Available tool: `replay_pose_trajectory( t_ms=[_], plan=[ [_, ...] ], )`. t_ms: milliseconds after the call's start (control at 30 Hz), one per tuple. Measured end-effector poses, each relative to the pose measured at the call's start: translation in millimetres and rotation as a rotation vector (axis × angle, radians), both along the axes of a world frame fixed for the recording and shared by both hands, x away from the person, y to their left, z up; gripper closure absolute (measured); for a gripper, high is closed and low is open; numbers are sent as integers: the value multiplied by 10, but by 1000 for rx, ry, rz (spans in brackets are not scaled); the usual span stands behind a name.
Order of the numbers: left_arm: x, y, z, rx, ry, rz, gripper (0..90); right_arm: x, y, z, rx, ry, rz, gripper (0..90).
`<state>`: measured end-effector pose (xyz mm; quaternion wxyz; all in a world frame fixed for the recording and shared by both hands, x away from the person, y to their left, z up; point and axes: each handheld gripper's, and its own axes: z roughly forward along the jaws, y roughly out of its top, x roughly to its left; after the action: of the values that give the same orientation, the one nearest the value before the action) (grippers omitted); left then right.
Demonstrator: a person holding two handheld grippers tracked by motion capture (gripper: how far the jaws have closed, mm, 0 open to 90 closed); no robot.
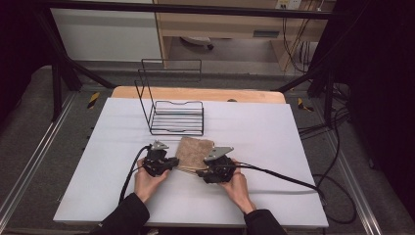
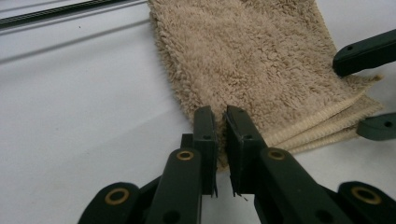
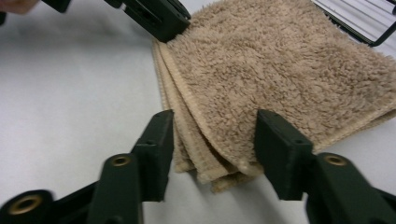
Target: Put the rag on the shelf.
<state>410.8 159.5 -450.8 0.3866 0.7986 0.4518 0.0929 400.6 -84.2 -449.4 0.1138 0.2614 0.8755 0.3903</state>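
Folded tan towel (image 1: 195, 152) lying flat on the white counter (image 1: 274, 147), centre of the high view, just below and right of the black wire rack (image 1: 173, 115). Several stacked layers visible at the towel's hemmed edges in both gripper views. Left claw (image 1: 172, 164) at the towel's left corner, jaws nearly together and clamped on that corner; in the left gripper view (image 2: 220, 140) pile pinched in the narrow slot between the two pads, lower centre of frame. Right claw (image 1: 203, 172) at the towel's lower right corner; in the right gripper view (image 3: 212, 140) jaws apart, one on each side of the layered corner, towel between them, pads not pressing on the fabric. Left claw also seen at upper left of the right gripper view, biting the far corner. Hands and dark sleeves entering from the bottom of the high view; cables trailing off each gripper across the counter.
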Motion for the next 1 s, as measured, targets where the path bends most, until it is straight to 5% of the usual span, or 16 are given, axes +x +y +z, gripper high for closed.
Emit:
replay_pose_trajectory(
  t_ms=[333, 633, 1000],
  plan=[
    [34, 38, 2, -35, 32, 5, 852, 6, 38, -23, -59, -56, 24, 649],
    [40, 53, 26, -74, 45, 6, 864, 62, 29, 5, -37, -6, 7, 822],
    [-1, 177, 235, -171, 51, -12, 867, -36, -14, 190, 34, 31, 13, 842]
  ],
)
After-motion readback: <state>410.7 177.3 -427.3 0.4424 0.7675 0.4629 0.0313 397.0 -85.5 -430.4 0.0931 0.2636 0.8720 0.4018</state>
